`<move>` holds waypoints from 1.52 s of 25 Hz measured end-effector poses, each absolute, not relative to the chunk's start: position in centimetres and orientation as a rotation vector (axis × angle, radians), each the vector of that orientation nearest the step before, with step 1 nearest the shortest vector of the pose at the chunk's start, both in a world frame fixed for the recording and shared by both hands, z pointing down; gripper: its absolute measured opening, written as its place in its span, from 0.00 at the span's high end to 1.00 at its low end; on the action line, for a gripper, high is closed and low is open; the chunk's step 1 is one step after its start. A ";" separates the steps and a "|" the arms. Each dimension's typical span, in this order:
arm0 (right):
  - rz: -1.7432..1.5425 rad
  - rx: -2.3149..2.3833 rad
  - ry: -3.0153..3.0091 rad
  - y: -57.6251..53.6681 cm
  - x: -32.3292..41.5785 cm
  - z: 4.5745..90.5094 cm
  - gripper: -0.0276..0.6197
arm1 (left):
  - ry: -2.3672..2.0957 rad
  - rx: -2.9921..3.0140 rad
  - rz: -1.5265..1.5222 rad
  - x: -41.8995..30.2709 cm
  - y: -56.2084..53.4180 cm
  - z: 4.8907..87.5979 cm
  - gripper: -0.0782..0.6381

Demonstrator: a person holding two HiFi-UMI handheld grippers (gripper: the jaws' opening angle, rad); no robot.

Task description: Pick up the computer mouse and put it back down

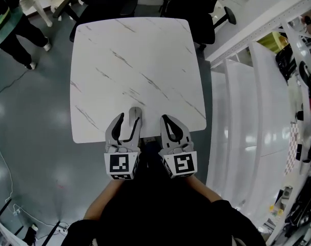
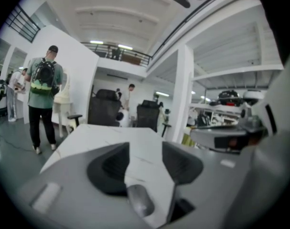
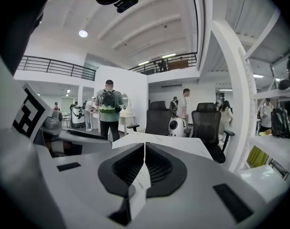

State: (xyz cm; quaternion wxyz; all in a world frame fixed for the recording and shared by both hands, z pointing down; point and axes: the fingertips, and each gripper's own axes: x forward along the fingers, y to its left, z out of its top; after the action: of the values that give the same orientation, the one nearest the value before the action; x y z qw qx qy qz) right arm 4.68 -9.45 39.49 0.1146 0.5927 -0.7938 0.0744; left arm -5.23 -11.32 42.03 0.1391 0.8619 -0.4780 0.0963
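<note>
A pale grey computer mouse [image 1: 135, 115] lies on the white marble table [image 1: 135, 60], close to its near edge. My left gripper [image 1: 128, 119] reaches around it with its jaws apart. In the left gripper view the mouse [image 2: 140, 200] rests on the tabletop deep between the jaws of the left gripper [image 2: 145, 145], with bare table showing on both sides of it. My right gripper [image 1: 166, 120] hovers just to the right of the mouse over the table edge. In the right gripper view the right gripper [image 3: 145, 146] has its tips nearly touching, with nothing between them.
Black office chairs [image 1: 196, 9] stand at the table's far side. White benches and shelving [image 1: 247, 86] run along the right. A person [image 1: 12, 24] stands on the grey floor at the upper left, and a person with a backpack [image 2: 45, 99] stands beyond the table.
</note>
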 end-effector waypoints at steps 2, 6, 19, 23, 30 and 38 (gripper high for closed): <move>0.240 1.712 -2.340 -9.4 4.6 40.3 0.93 | -1.391 2.477 0.291 -5.1 -11.3 42.4 0.59; 0.257 1.673 -2.364 -9.9 4.5 41.5 0.93 | -1.409 2.466 0.314 -4.8 -11.8 43.0 0.59; 0.316 1.523 -2.406 -11.8 3.2 45.9 0.93 | -1.379 2.373 0.462 -4.3 -12.3 49.0 0.57; 0.329 1.488 -2.402 -12.1 3.1 47.7 0.93 | -1.359 2.328 0.496 -4.0 -12.3 51.4 0.55; 0.365 1.433 -2.380 -12.1 3.1 50.3 0.93 | -1.330 2.248 0.577 -3.4 -12.4 55.2 0.50; 0.392 1.412 -2.364 -12.2 3.8 52.1 0.93 | -1.336 2.134 0.660 -3.2 -12.4 58.9 0.45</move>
State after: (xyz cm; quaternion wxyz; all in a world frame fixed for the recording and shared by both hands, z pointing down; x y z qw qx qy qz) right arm 3.78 -12.24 52.06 0.1792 0.4994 -0.8362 0.1385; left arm -3.23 -12.43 58.88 0.2660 0.7903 -0.4948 0.2445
